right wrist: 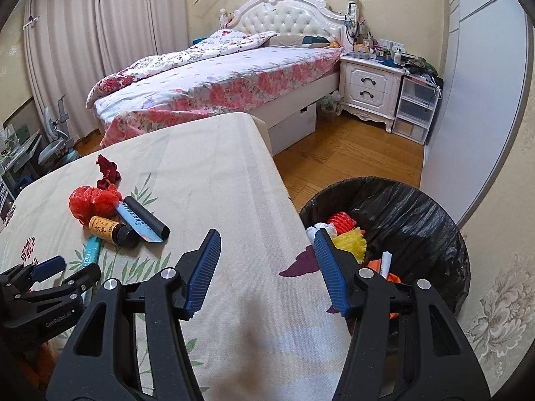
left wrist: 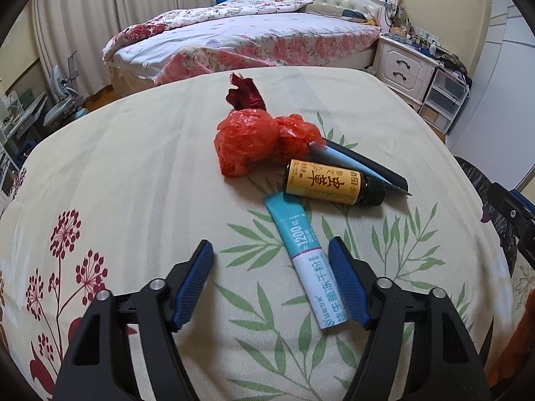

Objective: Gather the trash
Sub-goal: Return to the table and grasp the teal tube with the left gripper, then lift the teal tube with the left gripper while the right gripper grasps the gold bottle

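Blue-white sachet between wide-apart left tongs, uncontacted.

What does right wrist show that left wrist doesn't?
Right wrist only: the trash bin with its black liner, foam nets already inside, the wooden floor, and the open right gripper.
Left wrist only: the printed face of the teal sachet lying between the open left gripper fingers.
Both: red plastic bag, yellow-label bottle, black tube, bed.
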Demonstrator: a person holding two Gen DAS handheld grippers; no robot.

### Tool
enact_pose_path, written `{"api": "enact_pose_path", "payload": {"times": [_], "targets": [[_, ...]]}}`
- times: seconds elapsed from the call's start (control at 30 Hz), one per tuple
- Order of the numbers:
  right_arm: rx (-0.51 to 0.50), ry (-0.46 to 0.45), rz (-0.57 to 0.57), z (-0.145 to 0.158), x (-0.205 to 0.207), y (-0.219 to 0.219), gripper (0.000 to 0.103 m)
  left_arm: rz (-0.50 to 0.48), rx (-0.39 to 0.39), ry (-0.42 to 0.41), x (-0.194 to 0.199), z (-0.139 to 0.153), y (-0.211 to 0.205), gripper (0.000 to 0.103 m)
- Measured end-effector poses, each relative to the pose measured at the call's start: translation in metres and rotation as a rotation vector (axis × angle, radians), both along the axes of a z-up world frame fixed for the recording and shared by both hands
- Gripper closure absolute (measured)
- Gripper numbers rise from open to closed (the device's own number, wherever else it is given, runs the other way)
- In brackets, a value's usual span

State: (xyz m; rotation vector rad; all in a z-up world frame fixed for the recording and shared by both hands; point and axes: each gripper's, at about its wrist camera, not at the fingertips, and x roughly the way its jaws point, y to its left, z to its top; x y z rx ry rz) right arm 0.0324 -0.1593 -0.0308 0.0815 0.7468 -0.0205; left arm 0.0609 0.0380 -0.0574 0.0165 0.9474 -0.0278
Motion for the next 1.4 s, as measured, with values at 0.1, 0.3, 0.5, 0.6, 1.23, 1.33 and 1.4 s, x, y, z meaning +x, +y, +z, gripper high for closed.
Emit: {"api": "enact_pose_path", "payload": {"times": [0.1, 0.3, 0.5, 0.6, 1.23, 1.33, 1.4], "targets": [[-0.004, 0.002, 0.013, 0.0, 0.0, 0.005, 0.046, -0.017, 0.008, -0.014, 0.001, 0.001, -0.002, 0.047], [-0.007, 0.007, 0.042, 0.0, 0.003, 0.019, 0.046, -0.043, 0.037, -0.035, 0.0, 0.002, 0.003, 0.075], [-0.011, 0.008, 0.108, 0.004, 0.008, 0.044, 0.046, -0.022, -0.01, -0.035, -0.004, 0.004, 0.028, 0.084], [-0.007, 0.01, 0.155, 0.006, 0.01, 0.06, 0.046, 0.005, -0.007, -0.035, -0.008, 0.004, 0.044, 0.084], [-0.099, 0.08, 0.205, -0.009, 0.045, 0.113, 0.046, 0.168, 0.018, -0.065, -0.024, 0.006, 0.127, 0.084], [-0.105, 0.082, 0.225, -0.009, 0.038, 0.118, 0.046, 0.168, 0.009, -0.068, -0.026, 0.007, 0.127, 0.084], [-0.104, 0.09, 0.242, -0.009, 0.033, 0.121, 0.046, 0.167, 0.007, -0.072, -0.026, 0.007, 0.129, 0.084]]}}
